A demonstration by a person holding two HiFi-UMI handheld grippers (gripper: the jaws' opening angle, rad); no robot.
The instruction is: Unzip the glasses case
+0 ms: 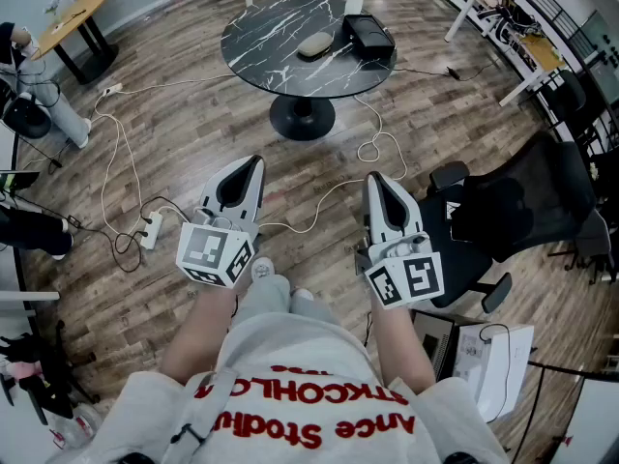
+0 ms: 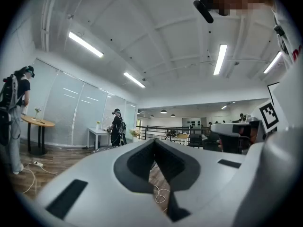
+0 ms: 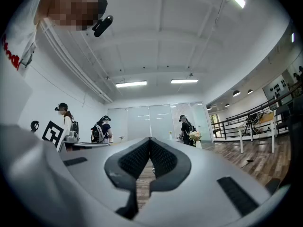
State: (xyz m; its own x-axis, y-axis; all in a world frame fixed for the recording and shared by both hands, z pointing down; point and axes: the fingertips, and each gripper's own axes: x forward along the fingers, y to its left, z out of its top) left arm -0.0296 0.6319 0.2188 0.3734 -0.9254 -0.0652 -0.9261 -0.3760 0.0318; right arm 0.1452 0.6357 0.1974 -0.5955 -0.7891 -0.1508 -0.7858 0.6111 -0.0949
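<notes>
The grey oval glasses case lies on the round black marble table, far ahead of both grippers in the head view. My left gripper is held at waist height, shut with nothing between its jaws. My right gripper is beside it, also shut and empty. In the left gripper view the left gripper points level across the room with its jaws together. The right gripper in its own view looks slightly upward, its pads meeting. Neither gripper view shows the case.
A black box and a white vase share the table. White cables and a power strip lie on the wooden floor. A black office chair stands at the right. Other people stand in the room.
</notes>
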